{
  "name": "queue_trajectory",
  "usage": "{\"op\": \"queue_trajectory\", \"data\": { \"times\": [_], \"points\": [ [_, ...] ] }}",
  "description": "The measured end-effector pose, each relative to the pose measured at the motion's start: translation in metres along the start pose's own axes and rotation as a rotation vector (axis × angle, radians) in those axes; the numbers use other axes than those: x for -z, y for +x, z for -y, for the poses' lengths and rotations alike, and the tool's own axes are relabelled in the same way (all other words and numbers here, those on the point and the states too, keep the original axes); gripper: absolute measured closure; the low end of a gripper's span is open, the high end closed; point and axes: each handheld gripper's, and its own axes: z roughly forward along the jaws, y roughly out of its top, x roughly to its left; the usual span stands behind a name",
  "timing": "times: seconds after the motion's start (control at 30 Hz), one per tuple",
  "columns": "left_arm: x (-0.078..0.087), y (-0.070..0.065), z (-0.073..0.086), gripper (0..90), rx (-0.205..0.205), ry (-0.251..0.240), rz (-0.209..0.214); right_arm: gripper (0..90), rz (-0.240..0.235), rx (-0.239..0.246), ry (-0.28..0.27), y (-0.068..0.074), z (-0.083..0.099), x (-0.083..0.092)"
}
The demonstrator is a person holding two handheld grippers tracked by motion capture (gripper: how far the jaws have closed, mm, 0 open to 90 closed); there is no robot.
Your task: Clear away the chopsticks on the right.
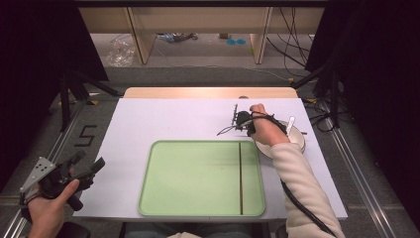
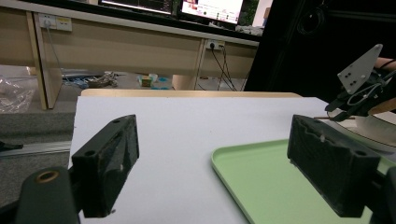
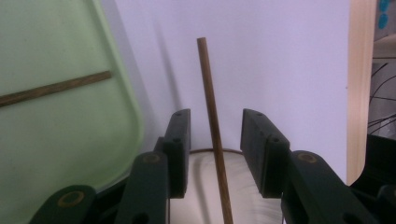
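Note:
A brown chopstick (image 3: 208, 84) leans out of the white bowl (image 3: 201, 196) over the table, passing between the jaws of my right gripper (image 3: 215, 116). The jaws are open, with a gap on both sides of the stick. In the high view my right gripper (image 1: 236, 119) hovers at the left rim of the bowl (image 1: 297, 141), and the chopstick (image 1: 225, 131) pokes out to the left. A second chopstick (image 1: 240, 178) lies in the green tray (image 1: 198, 173). My left gripper (image 1: 89, 159) is held open off the table's front left corner, with nothing between its jaws.
A white spoon (image 1: 290, 124) stands in the bowl. The white table (image 1: 163, 119) has bare surface behind and to the left of the tray (image 2: 261, 186). Dark stands and cables flank the table. The left gripper view also shows the right gripper (image 2: 359, 93) far off.

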Motion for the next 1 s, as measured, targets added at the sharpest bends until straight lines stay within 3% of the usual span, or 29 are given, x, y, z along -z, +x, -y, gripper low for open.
{"op": "queue_trajectory", "data": {
  "times": [0.2,0.4,0.5,0.57,0.77,0.83,1.0],
  "points": [
    [0.000,-0.001,0.000,16.5,0.010,0.000,-0.005,65.5,0.017,0.036,0.024,0.001,-0.008,-0.012],
    [0.000,0.000,0.000,16.5,0.009,0.000,-0.006,70.6,0.013,0.041,0.024,-0.002,-0.010,-0.021],
    [0.000,0.000,0.000,16.5,0.010,-0.001,-0.005,74.1,0.006,0.016,0.032,-0.001,-0.011,-0.022],
    [0.000,-0.001,0.000,16.5,0.011,-0.001,-0.005,76.2,0.011,0.035,0.032,-0.002,-0.011,-0.023],
    [0.000,0.000,0.000,16.5,0.011,0.001,-0.004,86.4,0.031,0.059,0.049,0.000,-0.012,-0.025],
    [0.000,0.000,0.000,16.5,0.012,0.002,-0.005,87.2,0.043,0.094,0.048,-0.001,-0.013,-0.023],
    [0.000,0.000,0.000,16.5,0.010,0.001,-0.006,87.4,0.070,0.068,0.023,-0.002,-0.013,-0.013]
  ]
}}
